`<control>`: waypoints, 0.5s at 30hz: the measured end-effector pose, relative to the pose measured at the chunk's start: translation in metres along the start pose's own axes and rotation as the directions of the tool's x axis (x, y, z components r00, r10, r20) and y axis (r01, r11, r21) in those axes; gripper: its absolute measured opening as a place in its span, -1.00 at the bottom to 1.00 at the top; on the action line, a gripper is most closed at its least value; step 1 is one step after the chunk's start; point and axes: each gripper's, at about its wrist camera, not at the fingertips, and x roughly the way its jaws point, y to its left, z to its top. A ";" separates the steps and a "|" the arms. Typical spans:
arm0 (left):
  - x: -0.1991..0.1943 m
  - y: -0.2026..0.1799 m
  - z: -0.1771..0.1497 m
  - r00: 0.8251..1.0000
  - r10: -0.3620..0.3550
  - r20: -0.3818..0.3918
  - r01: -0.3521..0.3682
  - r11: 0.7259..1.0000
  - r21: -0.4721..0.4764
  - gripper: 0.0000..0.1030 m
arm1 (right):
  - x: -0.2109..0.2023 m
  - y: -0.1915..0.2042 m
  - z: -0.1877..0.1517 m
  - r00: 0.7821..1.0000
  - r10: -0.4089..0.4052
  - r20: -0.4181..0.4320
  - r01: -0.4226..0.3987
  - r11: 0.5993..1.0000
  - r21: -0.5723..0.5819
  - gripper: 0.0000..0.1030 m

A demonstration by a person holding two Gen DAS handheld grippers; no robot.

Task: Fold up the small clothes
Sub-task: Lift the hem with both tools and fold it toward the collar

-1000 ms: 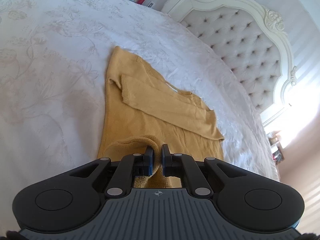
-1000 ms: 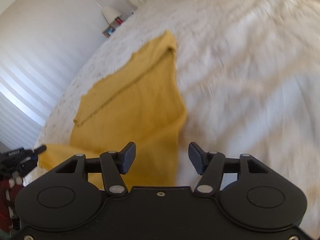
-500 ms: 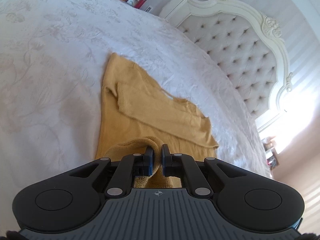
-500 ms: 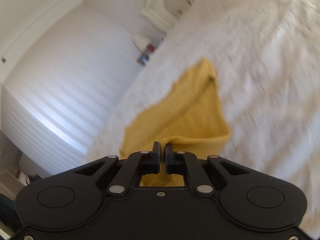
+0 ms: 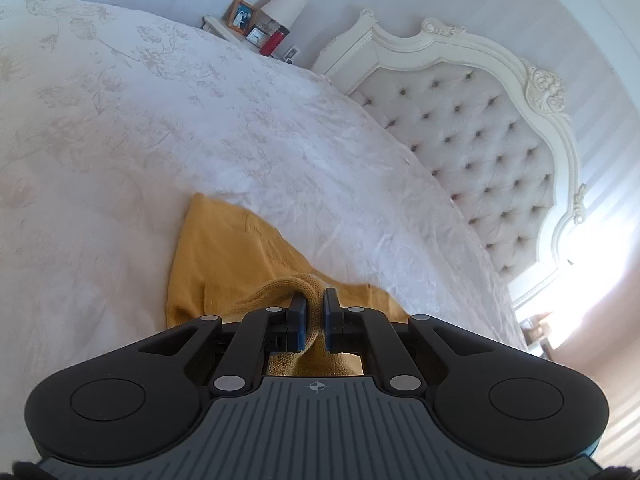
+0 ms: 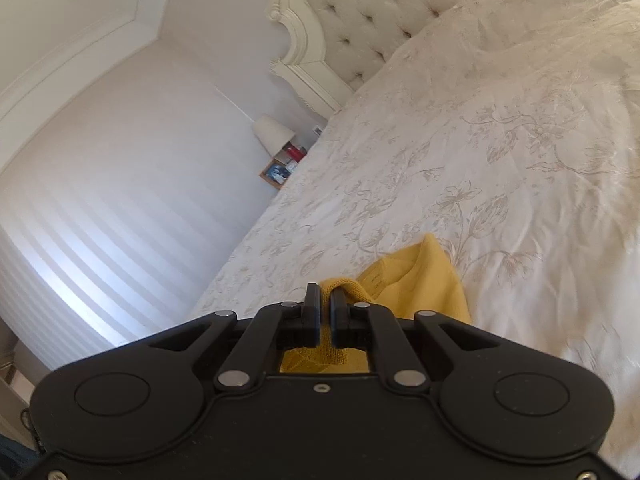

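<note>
The left gripper is clamped tight on a bunched, ribbed edge of the yellow knit top, the fabric pinched between its blue-faced pads and trailing down behind them toward the gripper body. The right gripper is likewise closed on another ribbed edge of the same garment, a narrow band of yellow knit looping up over its fingertips and more of it showing in the gap below them. From the left wrist view, the rest of the top slopes away from the pads onto the bed, its far corner lying flat on the white bedspread with a faint floral pattern; the cloth near the jaws is lifted and somewhat blurred. From the right wrist view, a folded lump of the top sits just past the fingers and to their right, resting on the same bedspread. Beyond the garment the bed runs up to a cream tufted headboard with a carved frame. Beside the headboard stands a bedside table bearing a lamp with a pale shade, a framed photo and a small red object. Pale striped walls surround the bed, and bright light floods in at the right edge of the left wrist view.
</note>
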 end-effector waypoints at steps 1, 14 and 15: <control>0.007 0.002 0.004 1.000 0.008 0.001 -0.008 1.000 -0.001 -0.85 | 0.010 -0.001 0.002 1.000 -0.012 -0.006 0.012 1.000 -0.001 -0.77; 0.084 0.043 0.021 0.988 0.149 -0.038 -0.150 0.989 -0.016 -0.85 | 0.098 -0.025 0.002 0.986 -0.155 -0.066 0.154 0.988 -0.023 -0.77; 0.088 0.045 0.021 0.987 0.159 -0.038 -0.159 0.987 -0.015 -0.85 | 0.102 -0.026 0.002 0.983 -0.170 -0.072 0.168 0.985 -0.032 -0.77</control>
